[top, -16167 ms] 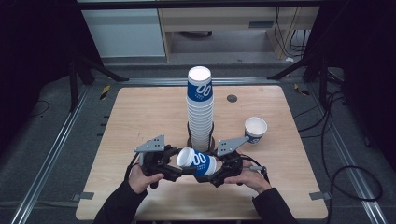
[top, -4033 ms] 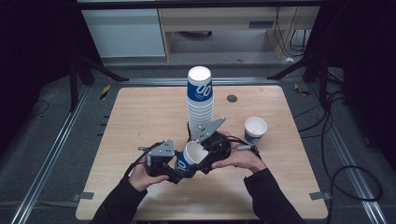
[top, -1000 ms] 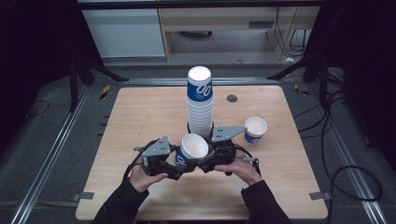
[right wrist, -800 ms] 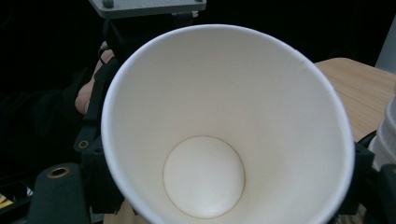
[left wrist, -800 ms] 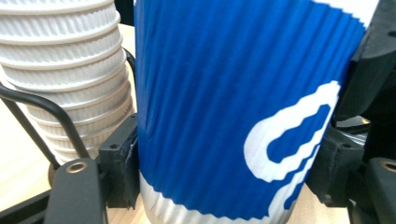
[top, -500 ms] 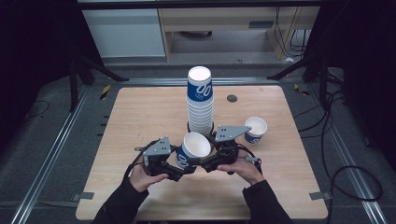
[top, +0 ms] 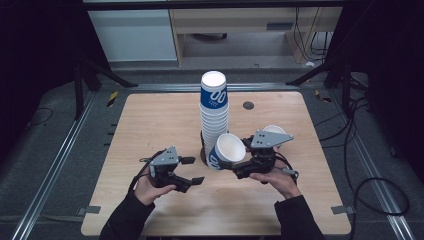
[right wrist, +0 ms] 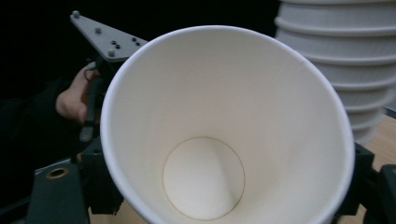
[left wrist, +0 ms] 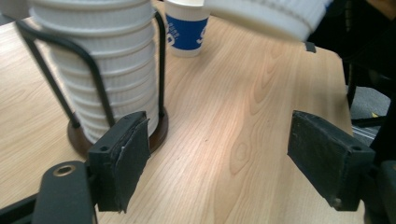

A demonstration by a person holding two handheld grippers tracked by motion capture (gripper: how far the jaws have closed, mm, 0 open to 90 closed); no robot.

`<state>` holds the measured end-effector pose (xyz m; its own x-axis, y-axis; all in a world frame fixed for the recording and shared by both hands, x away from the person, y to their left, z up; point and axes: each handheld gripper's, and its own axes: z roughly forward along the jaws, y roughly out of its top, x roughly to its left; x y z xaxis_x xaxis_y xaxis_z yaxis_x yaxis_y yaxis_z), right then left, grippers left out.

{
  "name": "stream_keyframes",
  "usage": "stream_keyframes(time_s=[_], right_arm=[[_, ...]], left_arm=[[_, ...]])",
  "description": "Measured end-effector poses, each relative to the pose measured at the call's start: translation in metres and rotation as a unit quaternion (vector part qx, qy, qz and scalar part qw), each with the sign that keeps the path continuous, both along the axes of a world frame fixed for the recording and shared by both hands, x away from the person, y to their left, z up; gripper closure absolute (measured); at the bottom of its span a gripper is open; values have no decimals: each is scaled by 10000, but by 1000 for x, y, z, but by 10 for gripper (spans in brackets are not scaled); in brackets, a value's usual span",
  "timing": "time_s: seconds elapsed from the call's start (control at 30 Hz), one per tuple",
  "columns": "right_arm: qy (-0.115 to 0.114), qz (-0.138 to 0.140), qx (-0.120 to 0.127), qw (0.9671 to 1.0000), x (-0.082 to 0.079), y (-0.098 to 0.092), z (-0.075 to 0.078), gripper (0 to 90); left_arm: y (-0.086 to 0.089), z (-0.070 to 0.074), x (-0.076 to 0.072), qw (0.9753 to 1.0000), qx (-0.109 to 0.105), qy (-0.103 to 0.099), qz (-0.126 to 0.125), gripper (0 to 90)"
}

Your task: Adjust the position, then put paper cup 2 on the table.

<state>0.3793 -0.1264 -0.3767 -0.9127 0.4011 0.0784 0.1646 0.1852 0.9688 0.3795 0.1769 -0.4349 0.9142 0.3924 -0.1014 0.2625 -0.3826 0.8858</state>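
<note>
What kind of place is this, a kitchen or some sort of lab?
Most likely a lab or recording setup, not a kitchen. A bare wooden table stands between metal floor rails, with dark stands and loose cables around it, and each hand holds a gripper by a cup stack.

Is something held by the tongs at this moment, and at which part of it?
The right tongs hold one paper cup by its side wall, near the rim. The left tongs are open and hold nothing.
</note>
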Motion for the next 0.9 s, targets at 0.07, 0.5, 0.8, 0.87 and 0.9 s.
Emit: stream_keyframes(time_s=[0.07, 0.5, 0.8, 0.87, 0.9], right_arm=[[-5, -202, -22, 9998, 0, -9, 0, 199], [50, -1465, -303, 9887, 0, -50, 2, 199], [131, -2314, -577, 9711, 2, -77, 2, 199], [154, -2457, -599, 9674, 2, -82, 3, 199], [175, -2509, -616, 9659, 2, -84, 3, 199]], left_arm=[[4, -1, 2, 10000, 6, 30, 62, 204], [29, 1, 11, 9976, -52, 136, 673, 234], [43, 3, 16, 9946, -168, 209, 1002, 234], [45, 3, 17, 9941, -173, 216, 1046, 234], [46, 3, 17, 9937, -181, 212, 1085, 234]])
